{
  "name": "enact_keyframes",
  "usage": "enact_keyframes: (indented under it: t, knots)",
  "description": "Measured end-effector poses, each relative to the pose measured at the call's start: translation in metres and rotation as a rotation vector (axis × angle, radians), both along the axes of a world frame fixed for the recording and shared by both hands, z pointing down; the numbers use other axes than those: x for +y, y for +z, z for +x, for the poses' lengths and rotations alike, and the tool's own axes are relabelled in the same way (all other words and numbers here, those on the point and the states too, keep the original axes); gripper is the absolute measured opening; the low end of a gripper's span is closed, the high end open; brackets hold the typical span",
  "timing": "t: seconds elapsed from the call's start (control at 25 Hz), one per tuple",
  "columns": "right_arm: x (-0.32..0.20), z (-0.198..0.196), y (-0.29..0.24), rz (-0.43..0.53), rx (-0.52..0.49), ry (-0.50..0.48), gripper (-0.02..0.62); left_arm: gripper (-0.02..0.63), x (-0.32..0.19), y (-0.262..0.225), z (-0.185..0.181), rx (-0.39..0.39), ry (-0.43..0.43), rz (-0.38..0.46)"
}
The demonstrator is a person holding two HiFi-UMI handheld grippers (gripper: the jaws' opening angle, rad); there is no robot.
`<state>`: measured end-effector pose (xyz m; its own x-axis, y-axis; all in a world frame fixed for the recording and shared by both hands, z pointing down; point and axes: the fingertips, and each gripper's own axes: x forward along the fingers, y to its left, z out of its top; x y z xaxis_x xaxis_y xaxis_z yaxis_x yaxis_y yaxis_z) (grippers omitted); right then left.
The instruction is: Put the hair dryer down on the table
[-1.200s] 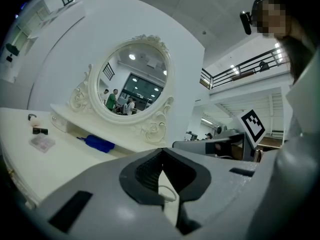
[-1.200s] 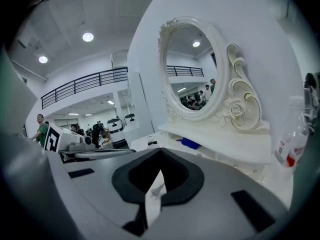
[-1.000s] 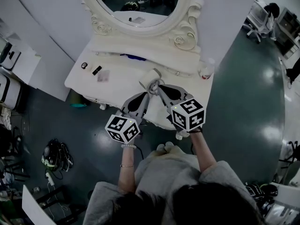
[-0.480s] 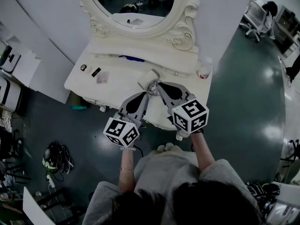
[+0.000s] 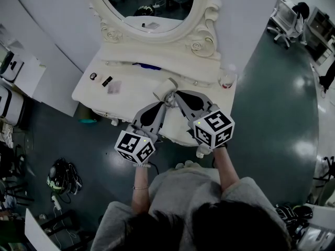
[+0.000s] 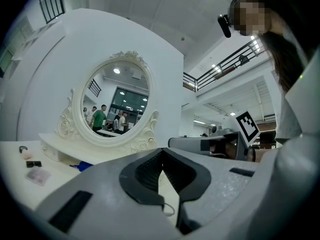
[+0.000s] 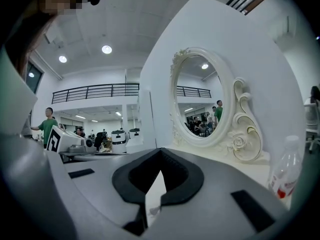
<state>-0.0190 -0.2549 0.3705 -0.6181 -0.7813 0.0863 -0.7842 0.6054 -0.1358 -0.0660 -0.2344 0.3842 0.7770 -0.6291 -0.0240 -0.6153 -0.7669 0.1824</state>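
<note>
Large lab hall, vanity table (image 5: 138,85), mezzanine railing (image 7: 95,91), office chairs (image 5: 287,22)

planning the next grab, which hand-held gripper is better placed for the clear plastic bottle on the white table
Right, probably. The right hand-held gripper sits nearer the clear plastic bottle, which shows in its view; the left hand-held gripper would have to cross it. Both are shut.

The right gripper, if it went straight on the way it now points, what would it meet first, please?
Probably the white hair dryer on the table, just past the right gripper's shut tips; height is unclear, so it might pass above it.
</note>
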Motion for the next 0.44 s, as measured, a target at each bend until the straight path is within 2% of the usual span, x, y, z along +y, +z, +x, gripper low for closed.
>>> enact_keyframes:
  t: [0.44]
  knots:
    - [0.0045, 0.0013, -0.0056, 0.030, 0.003, -0.017, -0.002, 0.005, 0.0024, -0.0070, 0.0054, -0.008, 0.010, 0.018]
